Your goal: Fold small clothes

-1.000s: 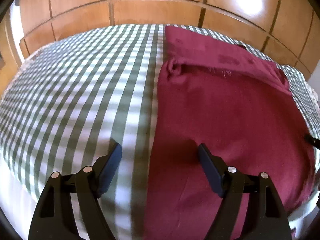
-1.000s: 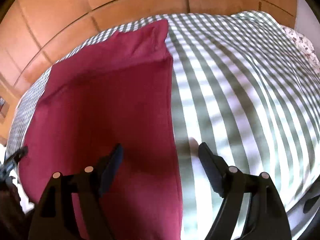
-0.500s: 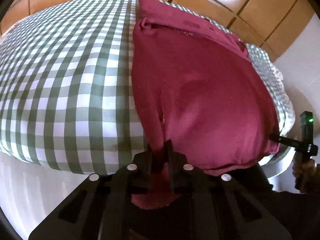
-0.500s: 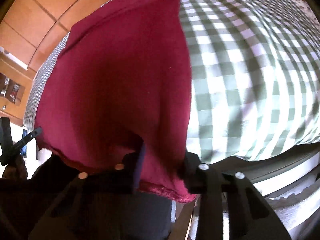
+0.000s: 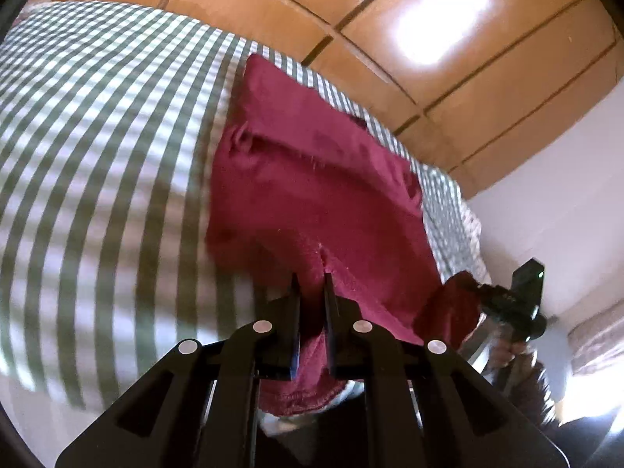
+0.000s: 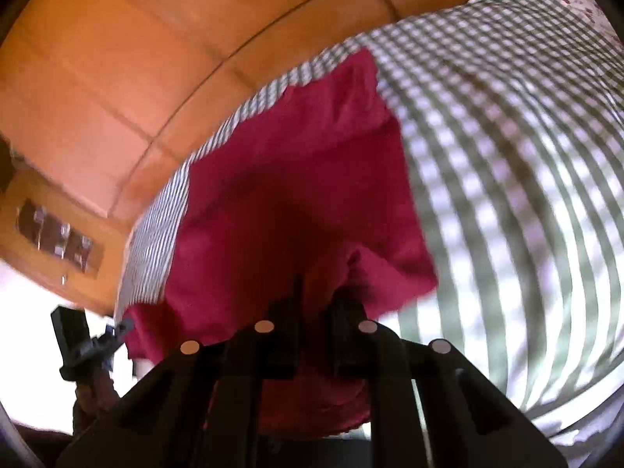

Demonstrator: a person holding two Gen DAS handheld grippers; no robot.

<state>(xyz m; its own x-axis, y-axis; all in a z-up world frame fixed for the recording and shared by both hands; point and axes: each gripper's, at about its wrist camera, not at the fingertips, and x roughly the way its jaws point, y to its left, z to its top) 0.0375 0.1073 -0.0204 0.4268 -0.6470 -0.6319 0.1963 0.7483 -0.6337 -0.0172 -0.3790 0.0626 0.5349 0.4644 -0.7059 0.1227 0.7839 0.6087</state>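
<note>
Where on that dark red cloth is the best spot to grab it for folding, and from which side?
At the two corners of its hemmed near edge, coming in from the near side of the bed. The red cloth lies flat with that edge hanging free. The left tongs and the right tongs already pinch it there.

Bed (image 5: 97, 148) carried green-and-white checked cover (image 6: 507, 163), stretched fairly smooth, ran right up to wooden panelled wall (image 5: 448, 39). Dark red garment (image 5: 312, 195) lay on cover near one side, far part flat, folded band across far end; near hem raised off cover at bed's edge.
</note>
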